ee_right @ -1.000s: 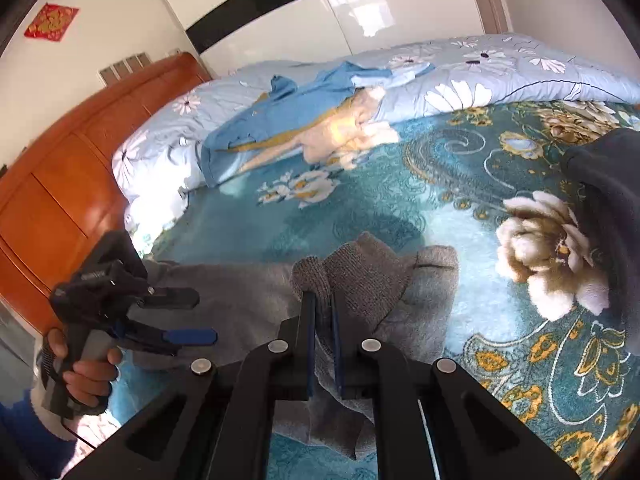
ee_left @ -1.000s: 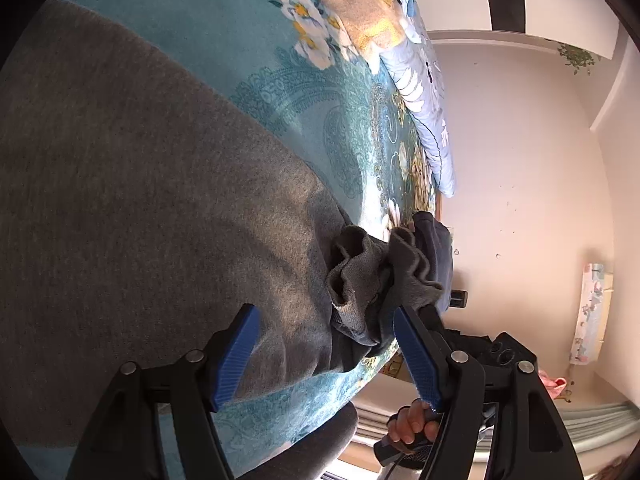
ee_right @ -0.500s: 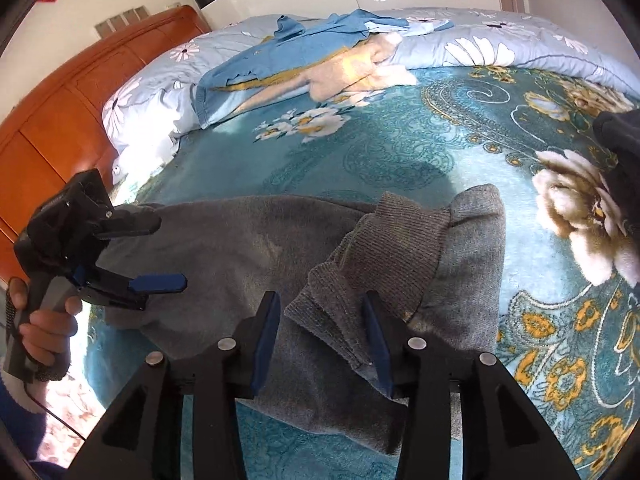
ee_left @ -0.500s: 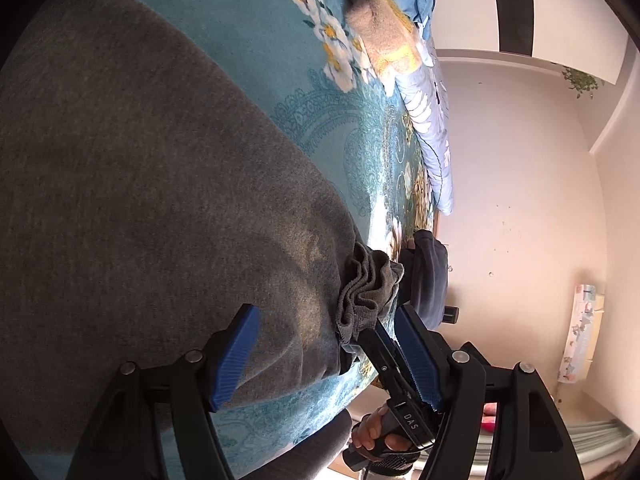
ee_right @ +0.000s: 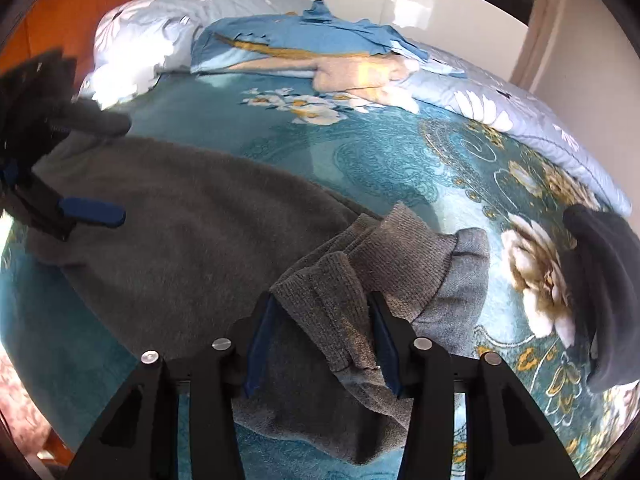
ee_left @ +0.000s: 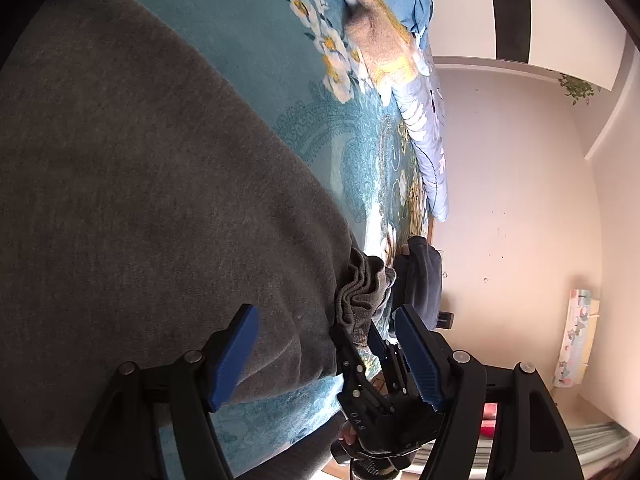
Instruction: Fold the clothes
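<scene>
Grey sweater spread on a floral teal bedspread, both grippers open over it.

The grey sweater point(ee_right: 192, 240) lies flat across the teal bedspread point(ee_right: 360, 148), its ribbed cuffs point(ee_right: 360, 264) bunched at the near right end; open bedspread runs beyond it toward the far pillows. The right gripper point(ee_right: 322, 328) has its jaws apart, with a ribbed cuff lying between them unclamped. The left gripper point(ee_left: 324, 344) hovers over the sweater's other end, jaws wide apart. One dark navy garment point(ee_right: 604, 280) sits at the bed's right edge, well apart from the sweater. One blue garment point(ee_right: 304, 40) and one beige one point(ee_right: 360, 72) lie by the pillows. In the left wrist view the right gripper's body reads "DAS" point(ee_left: 357, 420).
</scene>
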`<state>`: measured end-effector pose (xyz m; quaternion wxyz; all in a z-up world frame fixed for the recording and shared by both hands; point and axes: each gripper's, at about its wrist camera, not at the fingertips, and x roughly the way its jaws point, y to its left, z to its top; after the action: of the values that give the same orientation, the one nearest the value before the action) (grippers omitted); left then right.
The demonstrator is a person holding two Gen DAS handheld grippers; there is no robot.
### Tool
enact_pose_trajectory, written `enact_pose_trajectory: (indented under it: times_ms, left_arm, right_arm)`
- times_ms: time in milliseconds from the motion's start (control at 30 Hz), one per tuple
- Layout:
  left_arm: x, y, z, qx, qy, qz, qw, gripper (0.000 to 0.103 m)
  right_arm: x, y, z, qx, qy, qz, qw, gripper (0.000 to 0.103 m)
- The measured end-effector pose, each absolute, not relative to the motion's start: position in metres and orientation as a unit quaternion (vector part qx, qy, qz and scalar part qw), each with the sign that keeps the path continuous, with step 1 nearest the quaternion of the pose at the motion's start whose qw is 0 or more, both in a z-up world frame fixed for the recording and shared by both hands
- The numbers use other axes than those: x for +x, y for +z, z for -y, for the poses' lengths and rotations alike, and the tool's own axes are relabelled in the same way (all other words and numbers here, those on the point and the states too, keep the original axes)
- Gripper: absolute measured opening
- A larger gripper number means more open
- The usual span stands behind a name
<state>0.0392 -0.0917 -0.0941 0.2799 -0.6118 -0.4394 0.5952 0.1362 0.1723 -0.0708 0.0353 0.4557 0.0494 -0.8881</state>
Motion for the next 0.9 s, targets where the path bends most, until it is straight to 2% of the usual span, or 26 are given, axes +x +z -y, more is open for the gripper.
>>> enact_pose_trajectory:
  times_ms: [167, 367, 500, 733, 900]
  left_arm:
    - [0.038, -0.096, 0.097, -0.610, 0.593, 0.447, 0.275, 0.074]
    - [0.037, -0.094, 0.096, -0.606, 0.594, 0.450, 0.277, 0.074]
    - [0.035, -0.090, 0.102, -0.601, 0.600, 0.452, 0.275, 0.074]
    - [0.032, -0.082, 0.129, -0.584, 0.617, 0.461, 0.256, 0.074]
    - [0.031, -0.078, 0.154, -0.570, 0.632, 0.469, 0.236, 0.074]
  right_arm:
    - [0.147, -0.057, -0.238, 0.437, -0.890, 0.129, 0.023, 0.023]
    - [0.182, -0.054, -0.326, 0.355, -0.864, 0.357, 0.017, 0.019]
    - [0.218, -0.069, -0.384, 0.300, -0.831, 0.466, -0.032, 0.016]
    - [0.242, -0.121, -0.421, 0.294, -0.766, 0.566, -0.075, 0.014]
    - [0.246, -0.118, -0.423, 0.272, -0.763, 0.581, -0.073, 0.013]
